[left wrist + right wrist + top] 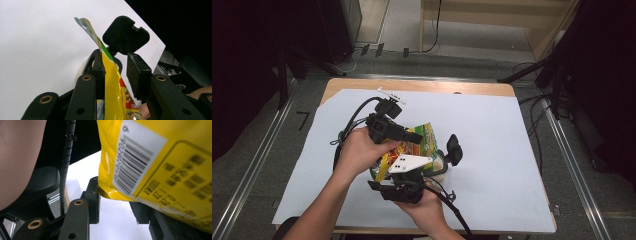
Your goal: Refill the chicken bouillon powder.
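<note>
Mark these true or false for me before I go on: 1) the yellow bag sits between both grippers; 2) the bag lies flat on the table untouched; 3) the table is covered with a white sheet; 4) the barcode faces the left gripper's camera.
1) True. The yellow bag sits between the left gripper and the right gripper, with both hands close around it.
2) False. In the left gripper view the bag's edge runs between that gripper's jaws, standing on edge.
3) True. A white sheet covers most of the table.
4) False. The barcode faces the right gripper's camera.
</note>
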Demonstrator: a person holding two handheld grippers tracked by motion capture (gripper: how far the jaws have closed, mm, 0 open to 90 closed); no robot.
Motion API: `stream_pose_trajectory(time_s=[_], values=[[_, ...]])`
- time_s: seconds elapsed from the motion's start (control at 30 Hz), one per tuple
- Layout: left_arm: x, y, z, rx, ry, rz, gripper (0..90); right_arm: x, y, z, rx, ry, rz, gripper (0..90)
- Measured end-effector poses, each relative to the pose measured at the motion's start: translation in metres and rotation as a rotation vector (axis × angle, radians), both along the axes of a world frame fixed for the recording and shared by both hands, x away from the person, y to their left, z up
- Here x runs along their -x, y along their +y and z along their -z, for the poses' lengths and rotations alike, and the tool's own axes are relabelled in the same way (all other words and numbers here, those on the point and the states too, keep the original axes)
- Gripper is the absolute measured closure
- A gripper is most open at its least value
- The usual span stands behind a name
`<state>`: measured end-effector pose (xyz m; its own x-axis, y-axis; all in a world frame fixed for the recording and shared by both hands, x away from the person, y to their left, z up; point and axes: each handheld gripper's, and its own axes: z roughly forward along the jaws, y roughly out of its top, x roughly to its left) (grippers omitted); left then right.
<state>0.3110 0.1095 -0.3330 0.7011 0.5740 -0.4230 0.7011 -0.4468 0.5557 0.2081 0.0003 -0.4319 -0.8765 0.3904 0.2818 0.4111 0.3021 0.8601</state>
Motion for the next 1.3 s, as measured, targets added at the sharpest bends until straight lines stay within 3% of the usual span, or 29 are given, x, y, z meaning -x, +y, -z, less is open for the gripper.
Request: stream_pose_trajectory(time_s=[1.3], values=[[0.0002,-0.0007,0.0001,0.003,0.002,0.008,70.0,0.0016,-0.0001,0.0009,-0.002,-0.021,0.007,64.6]])
